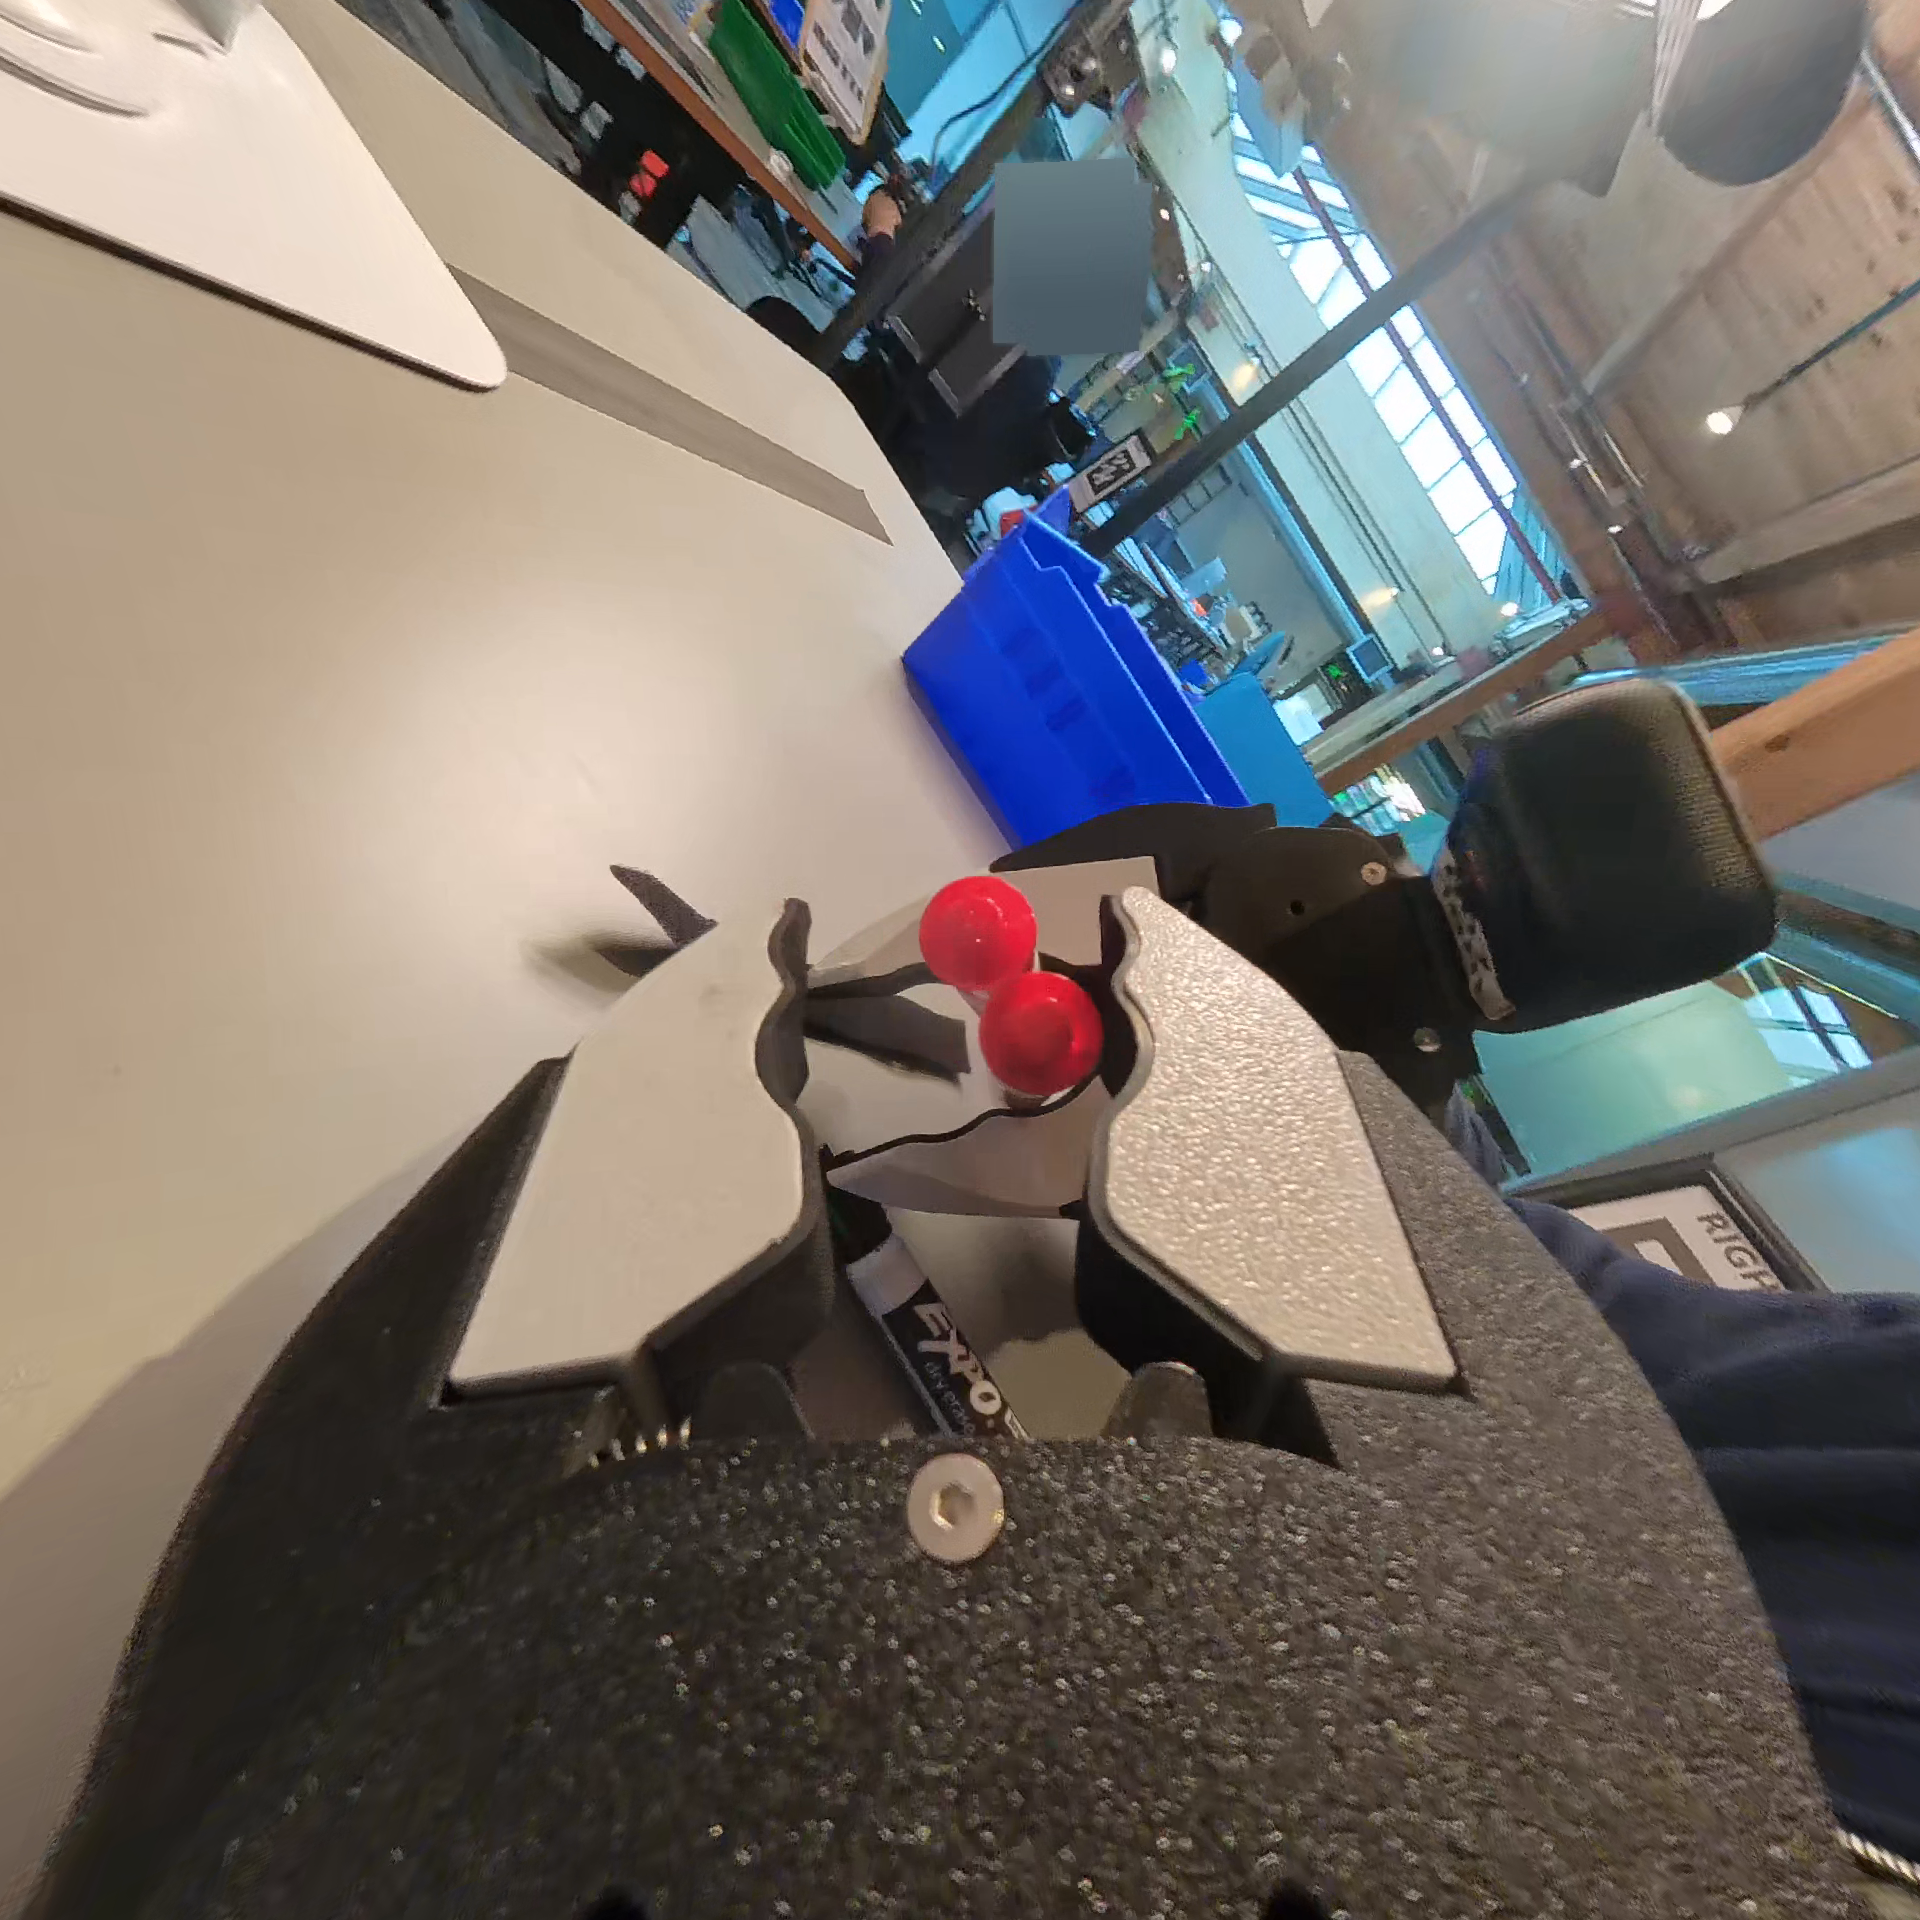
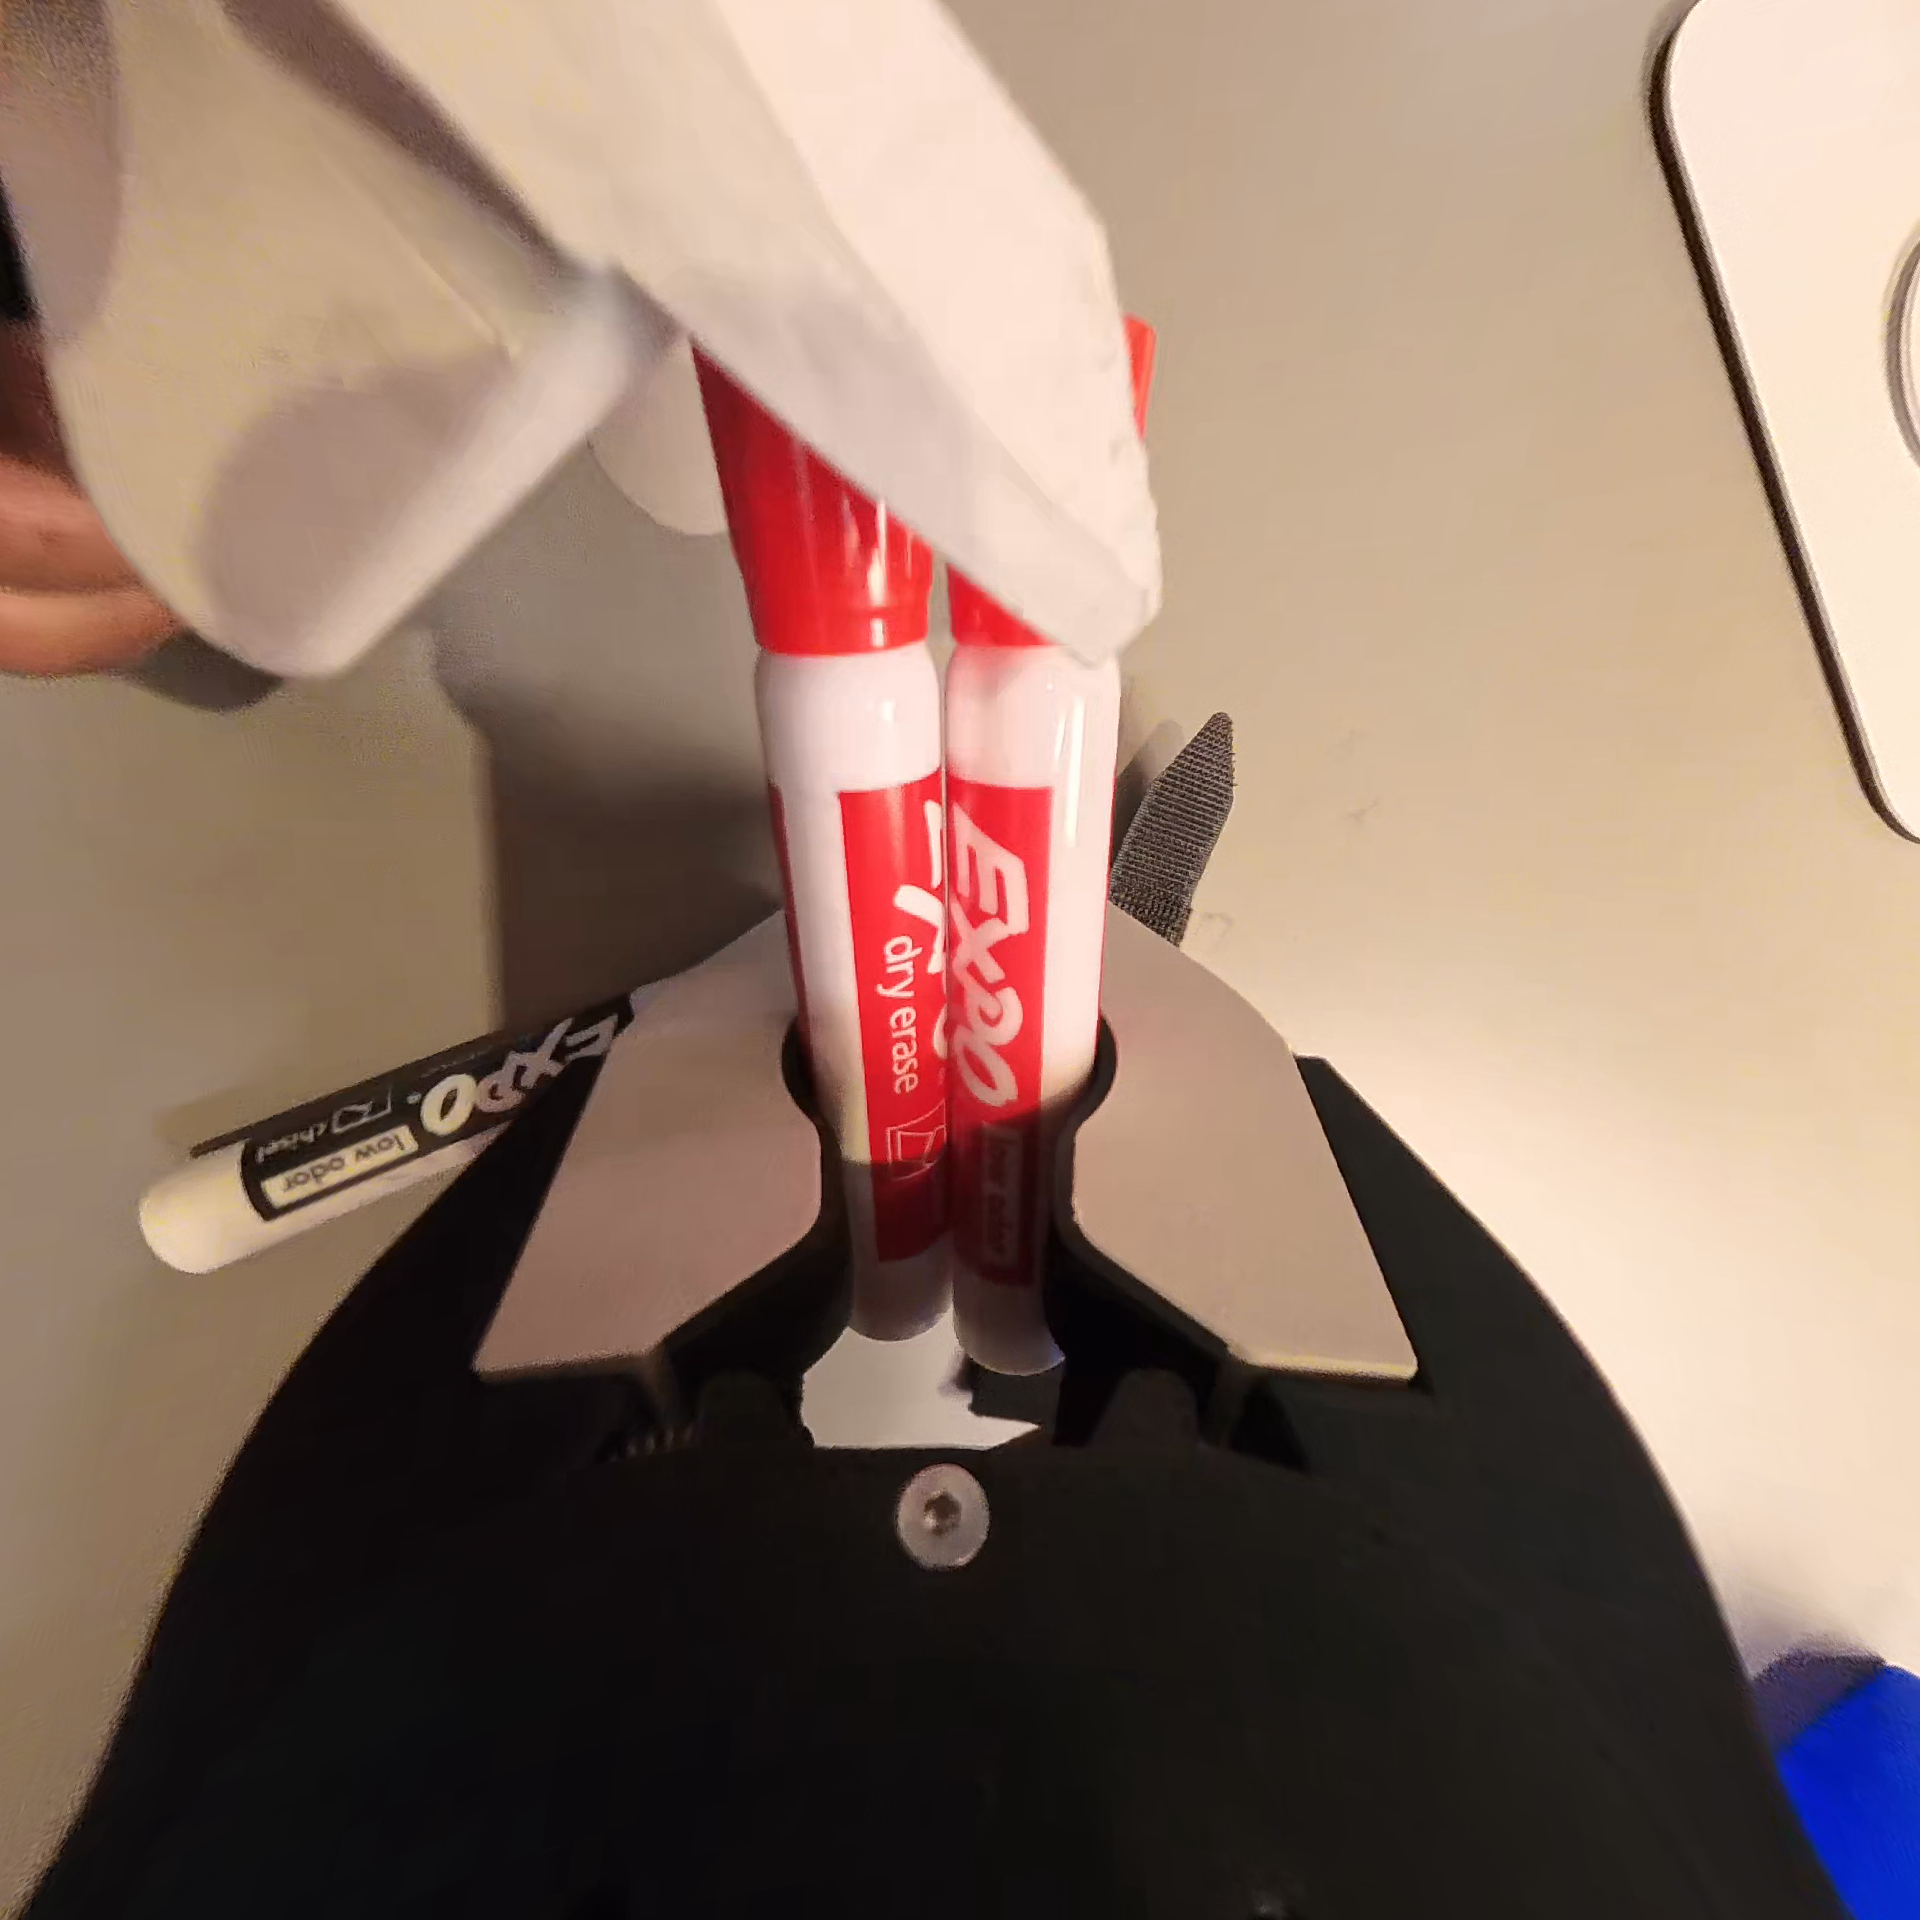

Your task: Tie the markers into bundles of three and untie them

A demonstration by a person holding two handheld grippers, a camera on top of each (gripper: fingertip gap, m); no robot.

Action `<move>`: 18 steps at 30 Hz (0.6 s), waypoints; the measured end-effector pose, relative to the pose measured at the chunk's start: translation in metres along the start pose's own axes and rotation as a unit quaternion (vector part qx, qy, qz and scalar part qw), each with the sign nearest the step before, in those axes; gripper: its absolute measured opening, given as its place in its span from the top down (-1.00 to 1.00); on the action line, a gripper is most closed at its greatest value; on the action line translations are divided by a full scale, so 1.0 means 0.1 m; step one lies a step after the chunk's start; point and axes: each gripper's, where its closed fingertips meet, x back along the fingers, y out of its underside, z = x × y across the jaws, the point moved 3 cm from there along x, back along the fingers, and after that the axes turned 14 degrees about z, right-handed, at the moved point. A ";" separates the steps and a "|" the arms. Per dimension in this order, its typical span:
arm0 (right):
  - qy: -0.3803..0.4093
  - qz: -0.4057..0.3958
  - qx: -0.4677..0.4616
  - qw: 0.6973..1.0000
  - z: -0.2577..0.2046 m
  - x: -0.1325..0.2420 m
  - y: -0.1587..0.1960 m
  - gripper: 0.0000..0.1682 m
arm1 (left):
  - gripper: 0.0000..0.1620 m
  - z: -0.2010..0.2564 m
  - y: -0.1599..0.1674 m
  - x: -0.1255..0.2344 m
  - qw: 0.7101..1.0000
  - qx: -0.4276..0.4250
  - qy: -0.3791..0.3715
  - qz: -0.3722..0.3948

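right gripper (image 2: 951,1049) is clamped on two red markers (image 2: 940,935), left gripper (image 1: 951,1023) sits narrow around their caps, black marker (image 2: 395,1127) lying loose on the tabletop (image 2: 1455,520)

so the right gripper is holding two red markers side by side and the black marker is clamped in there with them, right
Not quite. The right gripper does hold the two red markers side by side, but the black marker is not clamped with them: the right wrist view shows it lying on the table to the left, outside the gripper.
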 end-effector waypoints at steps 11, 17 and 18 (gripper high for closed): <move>-0.028 0.000 0.048 0.998 -0.05 -0.04 -0.12 0.48 | 0.73 0.02 0.03 -0.03 0.999 0.043 0.022 0.004; -0.029 -0.002 0.048 0.998 -0.06 -0.06 -0.11 0.48 | 0.77 -0.05 0.06 -0.03 0.994 0.097 0.010 0.041; -0.027 -0.003 0.049 0.998 -0.05 -0.07 -0.11 0.48 | 0.77 -0.05 0.06 -0.03 0.994 0.101 0.005 0.047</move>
